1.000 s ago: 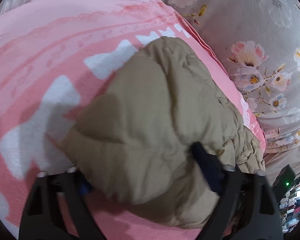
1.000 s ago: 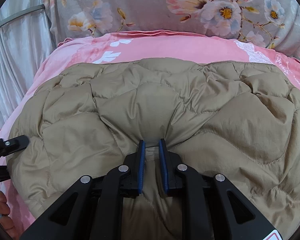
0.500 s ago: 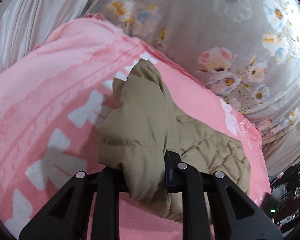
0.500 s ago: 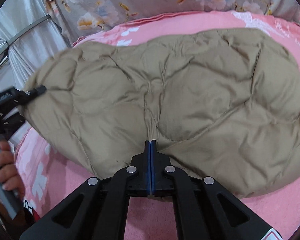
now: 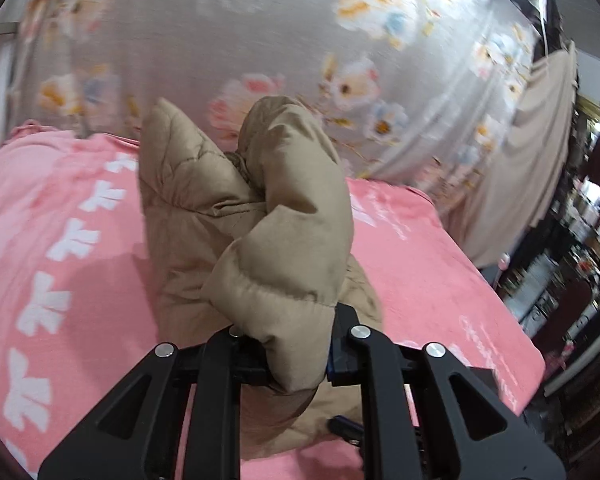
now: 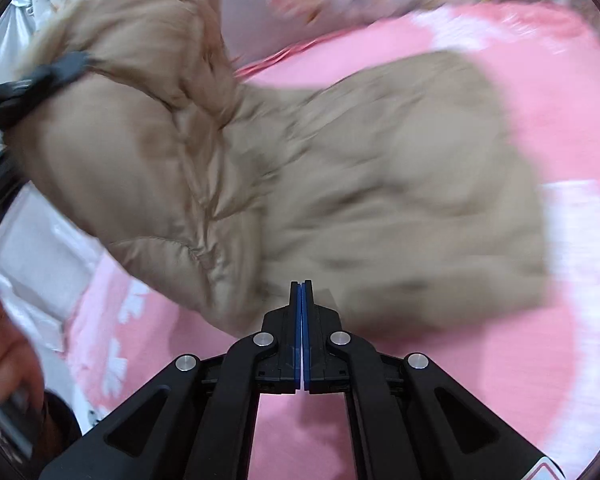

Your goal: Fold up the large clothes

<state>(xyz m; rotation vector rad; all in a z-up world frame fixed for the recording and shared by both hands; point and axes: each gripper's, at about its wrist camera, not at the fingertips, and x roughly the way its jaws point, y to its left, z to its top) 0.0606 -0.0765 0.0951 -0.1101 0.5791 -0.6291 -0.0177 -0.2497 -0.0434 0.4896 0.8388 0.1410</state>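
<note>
A tan quilted puffer jacket (image 6: pixel 340 184) lies partly on a pink blanket (image 6: pixel 520 340). My left gripper (image 5: pixel 296 352) is shut on a puffy fold of the jacket (image 5: pixel 284 240) and holds it lifted above the bed. It also shows at the left of the right wrist view (image 6: pixel 40 80), gripping the raised end of the jacket. My right gripper (image 6: pixel 302 292) is shut with its blue pads pressed together at the jacket's near edge; whether any fabric is between them cannot be told. The view is blurred by motion.
A grey floral bedspread or curtain (image 5: pixel 260 40) rises behind the bed. A beige hanging cloth (image 5: pixel 540 160) and cluttered shelves (image 5: pixel 580 240) stand to the right. The person's hand (image 6: pixel 4 340) is at lower left of the right wrist view.
My left gripper has closed on the jacket and lifted its end high off the blanket. My right gripper has shut fully and now sits at the jacket's near edge.
</note>
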